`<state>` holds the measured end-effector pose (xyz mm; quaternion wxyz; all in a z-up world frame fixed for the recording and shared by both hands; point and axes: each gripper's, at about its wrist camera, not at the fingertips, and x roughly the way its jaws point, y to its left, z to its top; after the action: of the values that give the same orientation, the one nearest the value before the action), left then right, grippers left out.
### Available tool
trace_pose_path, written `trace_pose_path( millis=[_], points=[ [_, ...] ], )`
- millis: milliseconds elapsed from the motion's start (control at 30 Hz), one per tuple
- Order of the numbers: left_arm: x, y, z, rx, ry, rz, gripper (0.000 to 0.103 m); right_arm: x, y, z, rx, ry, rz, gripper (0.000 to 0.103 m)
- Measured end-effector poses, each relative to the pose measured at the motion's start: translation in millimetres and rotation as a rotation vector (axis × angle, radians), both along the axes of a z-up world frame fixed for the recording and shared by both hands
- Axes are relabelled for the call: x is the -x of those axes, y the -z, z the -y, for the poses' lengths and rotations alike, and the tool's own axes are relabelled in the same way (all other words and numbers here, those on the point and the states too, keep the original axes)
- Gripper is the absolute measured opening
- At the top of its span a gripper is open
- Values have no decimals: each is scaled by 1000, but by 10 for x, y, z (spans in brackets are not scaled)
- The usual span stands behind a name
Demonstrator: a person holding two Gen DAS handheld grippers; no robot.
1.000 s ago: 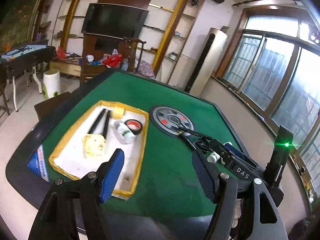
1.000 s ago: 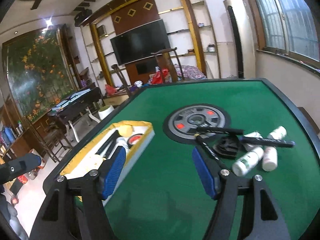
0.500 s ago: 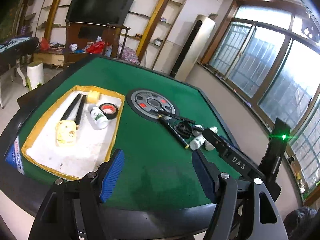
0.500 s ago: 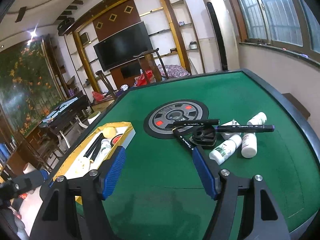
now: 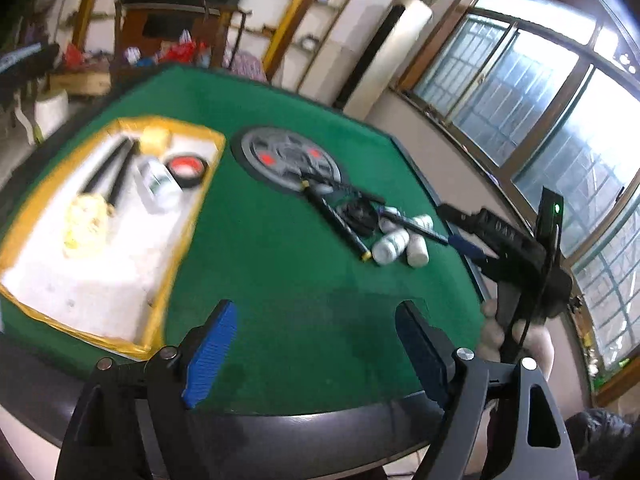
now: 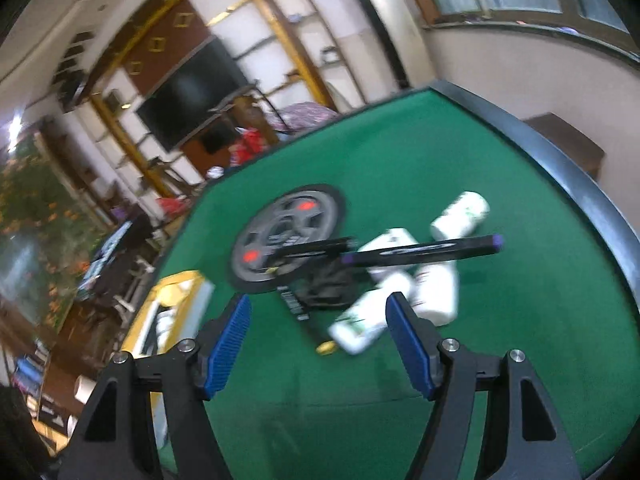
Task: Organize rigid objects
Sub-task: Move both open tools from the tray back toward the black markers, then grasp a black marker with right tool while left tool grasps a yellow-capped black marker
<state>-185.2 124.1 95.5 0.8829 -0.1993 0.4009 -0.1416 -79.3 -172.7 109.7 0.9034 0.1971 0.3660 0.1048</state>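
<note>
On the green felt table (image 5: 280, 280) lies a pile of white bottles (image 5: 390, 246), black markers (image 5: 340, 220) and a black tape roll (image 5: 358, 216). A yellow-rimmed white tray (image 5: 172, 240) at the left holds two black markers (image 5: 116, 164), a white bottle (image 5: 158, 180), a red-and-black tape roll (image 5: 187, 166) and yellow items. My left gripper (image 5: 314, 312) hangs over the near edge, its jaws opening with nothing between them. My right gripper (image 6: 318, 300) is open and tilted, just short of the nearest bottle (image 6: 362, 320) and the purple-capped marker (image 6: 420, 250).
A grey round disc (image 5: 290, 158) sits in the table's centre, touching the pile. A raised black rim (image 6: 580, 184) borders the felt. A hand (image 5: 520, 332) holds the right gripper at the table's right side. Chairs, shelves and a TV stand beyond the far edge.
The left gripper's jaws have spread wider and its view has dipped toward the table. The right gripper has rolled sideways and come much closer to the pile of bottles and markers.
</note>
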Motion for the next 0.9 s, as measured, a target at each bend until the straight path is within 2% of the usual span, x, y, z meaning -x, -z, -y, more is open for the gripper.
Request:
trace_pose_path(
  millis=[100, 167, 233, 333, 467, 567, 667, 733, 900],
  points=[
    [-39, 29, 17, 7, 11, -5, 84, -149, 13, 43, -32, -14, -28, 69],
    [-50, 56, 2, 20, 12, -10, 84, -328, 32, -73, -41, -72, -66, 69],
    [-56, 98, -26, 30, 7, -16, 84, -507, 89, -264, -39, -163, -97, 69],
    [-59, 139, -96, 34, -3, -25, 84, -769, 311, -630, -65, -327, -191, 69],
    [-101, 182, -193, 41, -17, -39, 84, -1015, 543, -1067, 43, -390, -248, 69],
    [-118, 206, -230, 48, -17, -43, 84, -1157, 643, -1268, 162, -364, -251, 69],
    [-125, 224, -251, 52, -14, -46, 84, -1250, 696, -1339, 208, -362, -261, 69],
    [-144, 235, -254, 51, -14, -50, 84, -1248, 701, -1343, 185, -381, -292, 69],
    [-205, 285, -197, 55, 7, -68, 84, -1071, 833, -1315, -49, -505, -441, 69]
  ],
)
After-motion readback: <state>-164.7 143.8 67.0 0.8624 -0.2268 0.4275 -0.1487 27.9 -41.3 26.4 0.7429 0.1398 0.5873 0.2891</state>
